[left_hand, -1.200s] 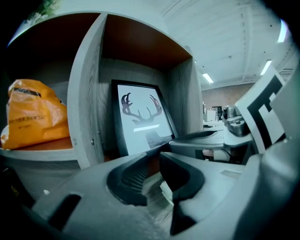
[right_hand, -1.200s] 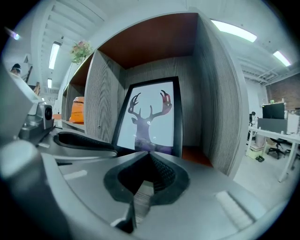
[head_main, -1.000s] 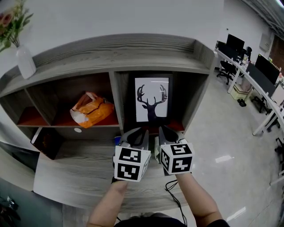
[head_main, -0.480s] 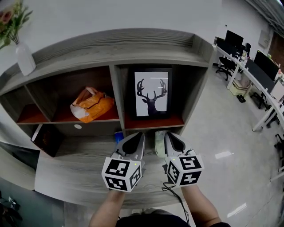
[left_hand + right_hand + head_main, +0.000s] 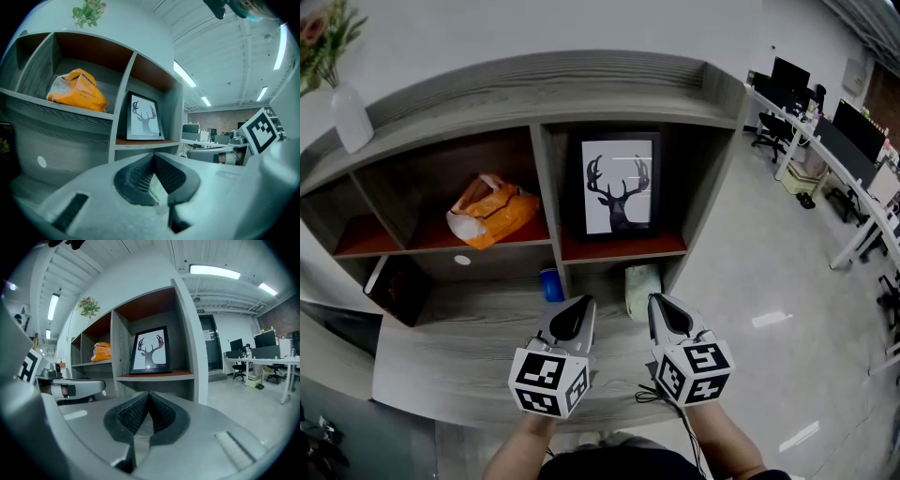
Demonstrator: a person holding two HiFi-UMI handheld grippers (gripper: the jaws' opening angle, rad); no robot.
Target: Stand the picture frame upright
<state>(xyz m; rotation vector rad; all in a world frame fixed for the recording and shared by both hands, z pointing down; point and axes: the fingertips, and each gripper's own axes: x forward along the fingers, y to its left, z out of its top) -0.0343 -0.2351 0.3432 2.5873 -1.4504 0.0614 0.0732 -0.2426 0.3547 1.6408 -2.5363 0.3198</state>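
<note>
From my head view, the picture frame (image 5: 619, 183) stands upright in the shelf (image 5: 623, 253), well beyond my left tool (image 5: 581, 306) and right tool (image 5: 657, 302). In the left gripper view, the jaws are pressed together and the frame (image 5: 143, 123) is far ahead. In the right gripper view, the jaws are together too and the frame (image 5: 150, 351) is ahead.

This was an office: out at two o'clock stood desks (image 5: 853, 192) with dark monitors (image 5: 794, 77) and rolling chairs (image 5: 766, 141), strip lights (image 5: 214, 271) running overhead.
</note>
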